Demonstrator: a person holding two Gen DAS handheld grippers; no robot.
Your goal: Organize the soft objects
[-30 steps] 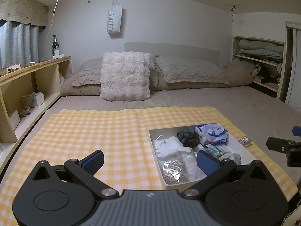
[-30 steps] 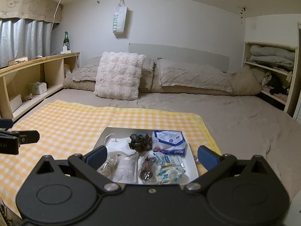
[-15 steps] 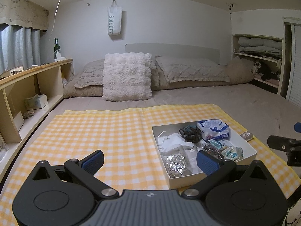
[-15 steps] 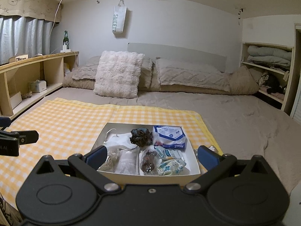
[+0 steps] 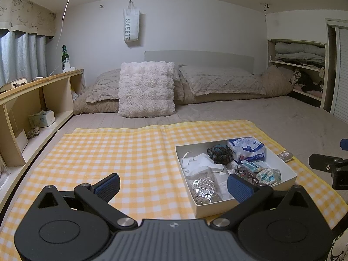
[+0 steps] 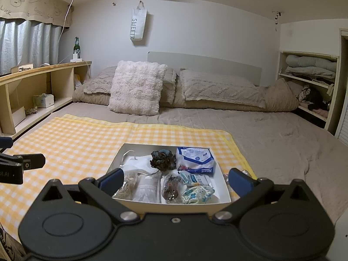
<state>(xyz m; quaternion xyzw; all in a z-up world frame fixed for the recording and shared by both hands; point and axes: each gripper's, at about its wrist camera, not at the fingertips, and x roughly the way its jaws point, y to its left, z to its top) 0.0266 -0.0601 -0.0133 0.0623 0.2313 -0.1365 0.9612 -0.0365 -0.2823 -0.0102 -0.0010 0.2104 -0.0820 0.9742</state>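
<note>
With both the left claw [image 5: 173, 183] and the right claw [image 6: 175, 178] spread wide and empty above the box [image 6: 225, 192] of soft things on the checked blanket [image 6: 87, 139], a careless grab could snag two packets together.

Both grippers look like the same build: matte black plastic, two big round discs at the bottom corners of the frame, angled arms running up to blue rubbery pads. Silver screws sit at the arm pivots. The left gripper [image 5: 173, 183] has a grey ribbed centre plate with a tiny logo. The right gripper [image 6: 175, 179] has a plain black centre with one small screw in the middle instead.
</note>
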